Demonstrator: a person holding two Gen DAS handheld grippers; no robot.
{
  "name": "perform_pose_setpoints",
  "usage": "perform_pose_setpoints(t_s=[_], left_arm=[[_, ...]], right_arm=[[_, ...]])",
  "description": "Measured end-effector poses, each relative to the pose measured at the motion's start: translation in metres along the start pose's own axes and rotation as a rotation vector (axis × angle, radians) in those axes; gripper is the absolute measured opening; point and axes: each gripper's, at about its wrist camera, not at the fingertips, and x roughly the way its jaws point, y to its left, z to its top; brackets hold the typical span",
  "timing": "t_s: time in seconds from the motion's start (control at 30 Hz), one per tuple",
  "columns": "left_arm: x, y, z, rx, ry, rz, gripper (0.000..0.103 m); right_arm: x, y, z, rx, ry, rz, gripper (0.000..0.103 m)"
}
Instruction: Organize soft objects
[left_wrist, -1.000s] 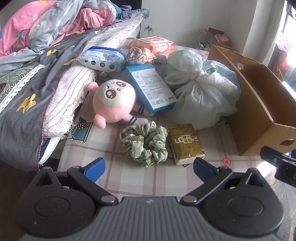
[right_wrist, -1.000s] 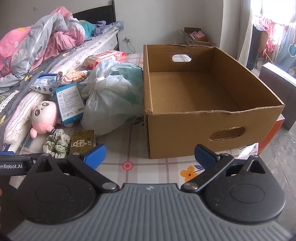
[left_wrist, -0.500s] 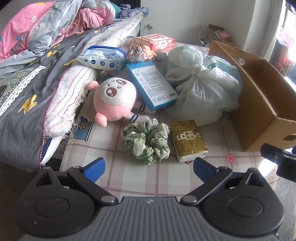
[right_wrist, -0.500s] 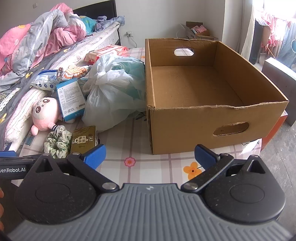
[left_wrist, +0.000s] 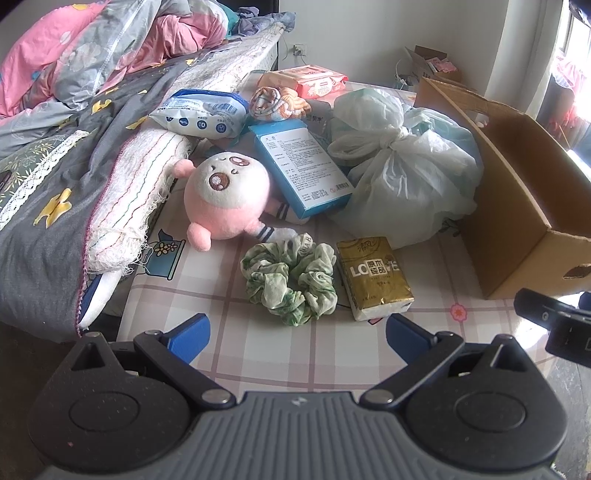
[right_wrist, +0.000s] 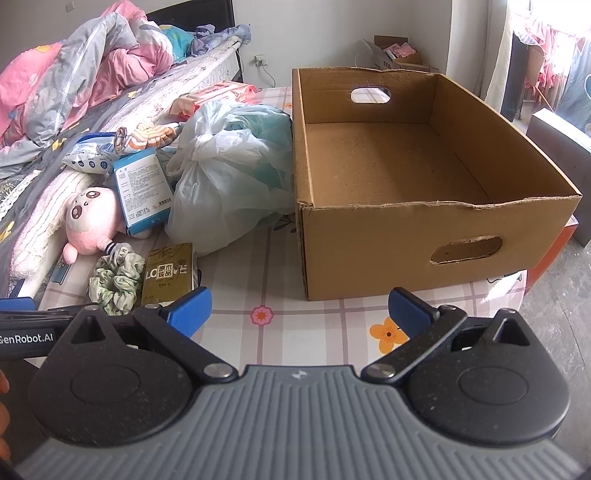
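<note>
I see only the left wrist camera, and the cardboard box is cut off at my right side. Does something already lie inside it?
Observer: In the right wrist view the cardboard box shows only its bare brown floor. No item lies in it.
Operator: Thank you. Is the right gripper open, and does it carry something?
Observer: The right gripper is open and holds nothing. It is short of the box's near wall, above the checked cloth.
</note>
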Motion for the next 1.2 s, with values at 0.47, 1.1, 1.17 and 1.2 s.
perform_pose_setpoints(t_s=[0.47, 1.1, 1.17, 1.2], left_arm=[[-0.0005, 0.0011, 0.0038, -0.007, 0.001, 0.005, 0.102], [-0.0007, 0.0016, 0.0042, -0.007, 0.001, 0.005, 0.102], [-0.0006, 0.0016, 0.0038, -0.007, 0.0, 0.005, 0.102], [-0.0006, 0.0016, 0.0038, -0.007, 0.001, 0.005, 0.102]], right_arm=[[0.0041, 0.0032, -0.0003, -0.009, 0.016, 0.011, 0.102], [0.0076, 0.0052, -0.0018, -0.013, 0.021, 0.013, 0.102], [0.0082, 0.0054, -0.0023, -0.013, 0.024, 0.013, 0.102], [0.0081, 0.0054, -0.0023, -0.013, 0.024, 0.013, 0.102]])
